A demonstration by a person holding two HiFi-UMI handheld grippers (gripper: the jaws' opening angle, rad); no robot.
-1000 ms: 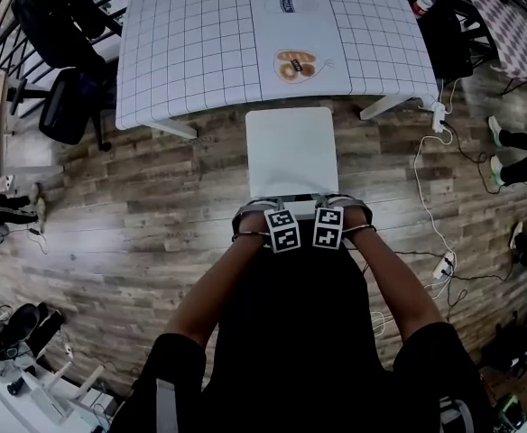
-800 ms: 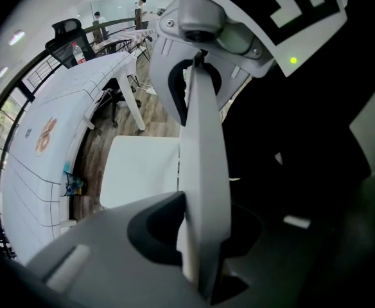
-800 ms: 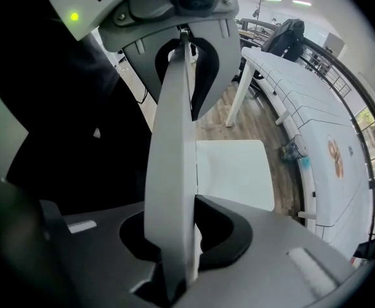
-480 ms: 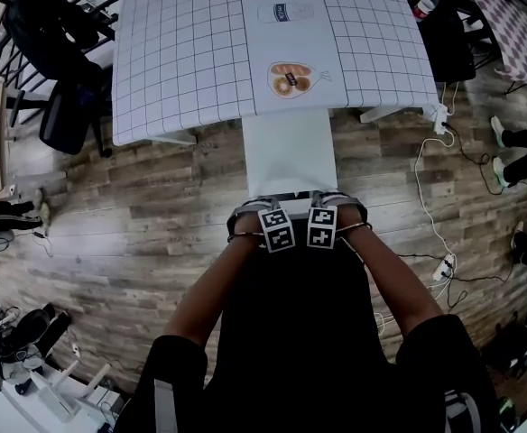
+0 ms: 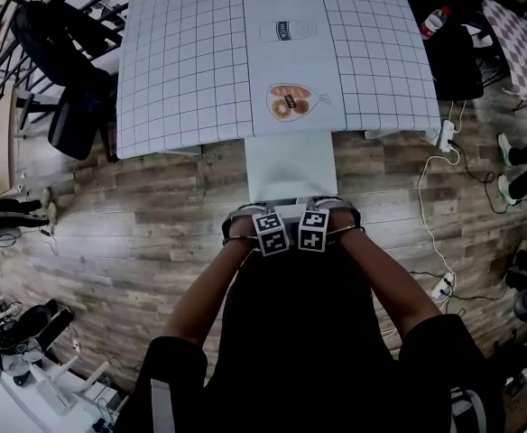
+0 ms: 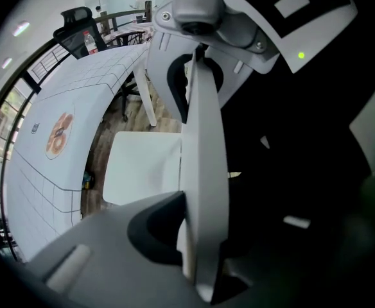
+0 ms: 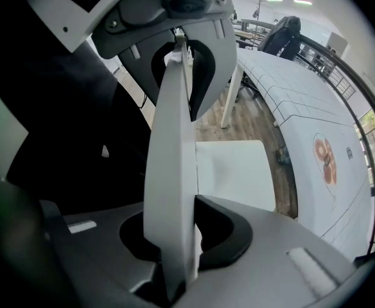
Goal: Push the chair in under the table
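At six o'clock of the table, the left gripper and right gripper each clamp narrowly on the backrest of the white chair, steering it straight; it sits partly underneath.

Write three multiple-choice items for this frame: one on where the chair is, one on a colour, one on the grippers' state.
1. Where is the chair's seat?
A. Fully clear of the table
B. Partly under the table's near edge
C. On top of the table

2. What colour is the table's cloth?
A. Plain red
B. White with dark grid lines
C. Green stripes

3. How are the grippers?
A. Both open, off the chair
B. Only the left holds it
C. Both shut on the backrest

Answers:
1 B: the chair has its far end hidden beneath the table.
2 B: the cloth shows a grid.
3 C: the left gripper and right gripper each clamp the backrest.
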